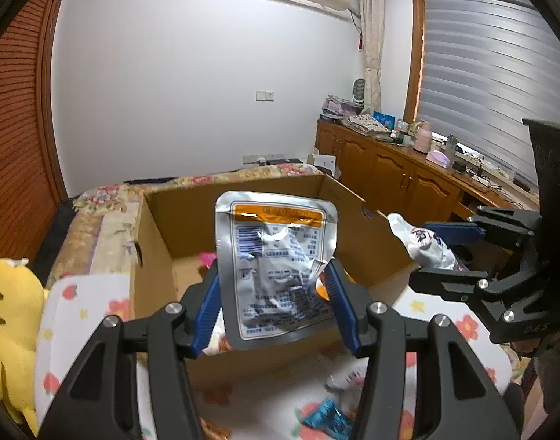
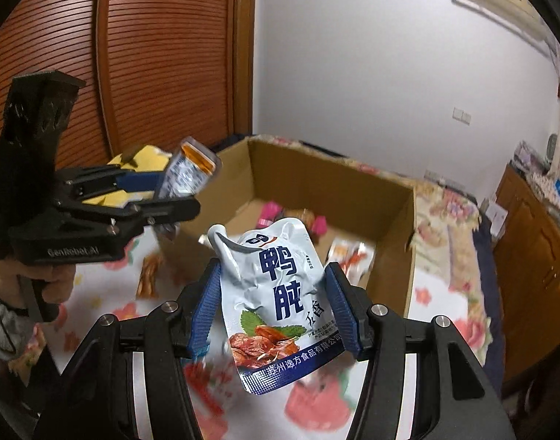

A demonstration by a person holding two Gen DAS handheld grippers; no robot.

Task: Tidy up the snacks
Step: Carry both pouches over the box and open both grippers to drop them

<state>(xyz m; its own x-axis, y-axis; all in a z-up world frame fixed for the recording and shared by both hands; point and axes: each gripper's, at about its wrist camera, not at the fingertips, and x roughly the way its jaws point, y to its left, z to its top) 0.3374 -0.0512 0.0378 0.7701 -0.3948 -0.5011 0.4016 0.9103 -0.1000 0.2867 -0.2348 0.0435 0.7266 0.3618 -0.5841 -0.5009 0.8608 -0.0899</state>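
My left gripper (image 1: 273, 267) is shut on a silver pouch (image 1: 276, 242) with an orange band, held upright over the near wall of an open cardboard box (image 1: 159, 227). The right wrist view shows that left gripper (image 2: 177, 192) and its silver pouch (image 2: 190, 172) beside the box's left wall. My right gripper (image 2: 274, 268) is shut on a white and blue snack pouch (image 2: 280, 293) with large blue characters, raised in front of the box (image 2: 397, 227). From the left wrist view, the right gripper (image 1: 421, 255) holds that white pouch (image 1: 419, 242) at the box's right corner.
Pink packets (image 2: 271, 212) and orange-white packets (image 2: 349, 256) lie inside the box. Loose snacks stay on the flowered bedspread: a brown one (image 2: 149, 275), a blue one (image 1: 326, 420) and a white one (image 1: 344, 379). A yellow plush (image 1: 12, 315) sits at the left, a wooden cabinet (image 1: 390, 176) at the right.
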